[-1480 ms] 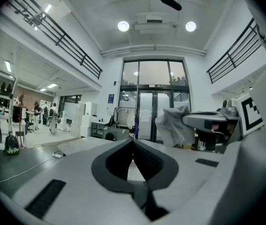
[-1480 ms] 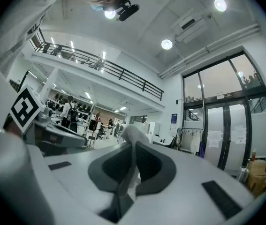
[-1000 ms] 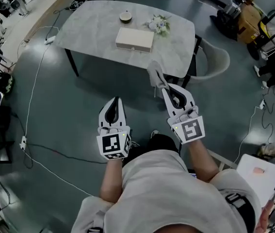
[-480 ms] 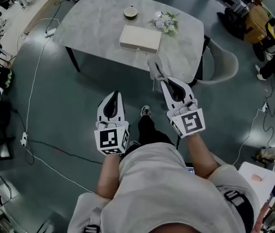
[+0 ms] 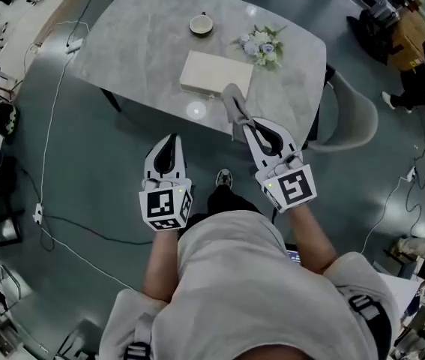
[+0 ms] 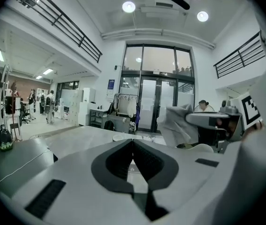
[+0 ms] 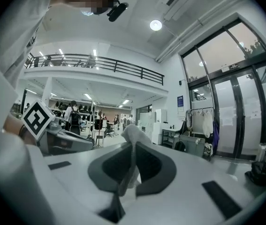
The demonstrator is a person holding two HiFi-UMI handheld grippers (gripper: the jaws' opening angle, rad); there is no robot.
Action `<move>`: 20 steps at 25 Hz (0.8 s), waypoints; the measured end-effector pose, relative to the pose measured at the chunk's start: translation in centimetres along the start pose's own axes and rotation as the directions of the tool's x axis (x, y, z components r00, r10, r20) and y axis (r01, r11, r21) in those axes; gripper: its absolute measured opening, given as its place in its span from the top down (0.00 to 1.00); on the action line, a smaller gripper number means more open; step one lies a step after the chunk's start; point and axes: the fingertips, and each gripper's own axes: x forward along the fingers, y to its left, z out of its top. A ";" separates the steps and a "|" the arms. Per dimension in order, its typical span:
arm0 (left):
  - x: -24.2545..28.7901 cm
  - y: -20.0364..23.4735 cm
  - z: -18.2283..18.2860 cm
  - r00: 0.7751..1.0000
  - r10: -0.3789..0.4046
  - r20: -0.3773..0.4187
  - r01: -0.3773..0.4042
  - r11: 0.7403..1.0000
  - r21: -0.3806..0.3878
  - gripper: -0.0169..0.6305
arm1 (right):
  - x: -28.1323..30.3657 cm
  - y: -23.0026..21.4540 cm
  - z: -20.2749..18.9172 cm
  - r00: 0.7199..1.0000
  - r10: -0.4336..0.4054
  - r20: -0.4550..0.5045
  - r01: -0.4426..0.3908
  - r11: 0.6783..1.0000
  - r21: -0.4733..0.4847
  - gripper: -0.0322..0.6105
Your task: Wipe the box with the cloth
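While stepping closer to table (image 5: 141, 40) — cloth (image 5: 231, 100) pinched in right gripper (image 5: 245, 125), nearing box (image 5: 213, 73); left gripper (image 5: 170, 139) pressed together, empty; wiping likely next.

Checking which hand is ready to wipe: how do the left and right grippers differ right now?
The right gripper is shut on the cloth; the left gripper has its jaws shut on nothing. In the head view the right gripper reaches the edge of the table near the box, while the left gripper lies short of it, over the floor. Both point toward the table.
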 end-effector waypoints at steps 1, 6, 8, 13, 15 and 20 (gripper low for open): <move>0.9 0.2 -0.1 1.000 0.005 -0.007 -0.005 1.000 0.001 0.94 | 0.5 -0.6 -0.4 1.000 0.007 -0.005 -0.007 1.000 0.009 0.89; 4.7 1.4 -1.3 0.997 0.031 -0.069 -0.032 0.999 -0.012 0.94 | 3.3 -3.2 -2.0 0.999 0.033 -0.016 -0.031 0.996 0.089 0.89; 5.7 1.9 -1.6 0.995 0.033 -0.093 -0.034 0.999 -0.009 0.94 | 4.2 -3.7 -2.5 0.999 0.039 -0.016 -0.036 0.991 0.131 0.89; 9.0 3.8 -2.3 0.991 0.018 -0.130 -0.020 1.000 -0.011 0.94 | 7.7 -4.5 -3.6 0.999 0.040 -0.033 -0.033 0.980 0.194 0.89; 10.5 4.7 -2.8 0.990 0.004 -0.144 -0.005 1.000 -0.011 0.94 | 9.2 -4.4 -4.2 0.998 0.043 -0.043 -0.034 0.977 0.210 0.89; 14.5 7.8 -4.7 0.978 -0.031 -0.204 0.031 1.000 -0.002 0.94 | 13.3 -4.1 -7.4 0.994 0.032 -0.104 -0.002 0.961 0.277 0.89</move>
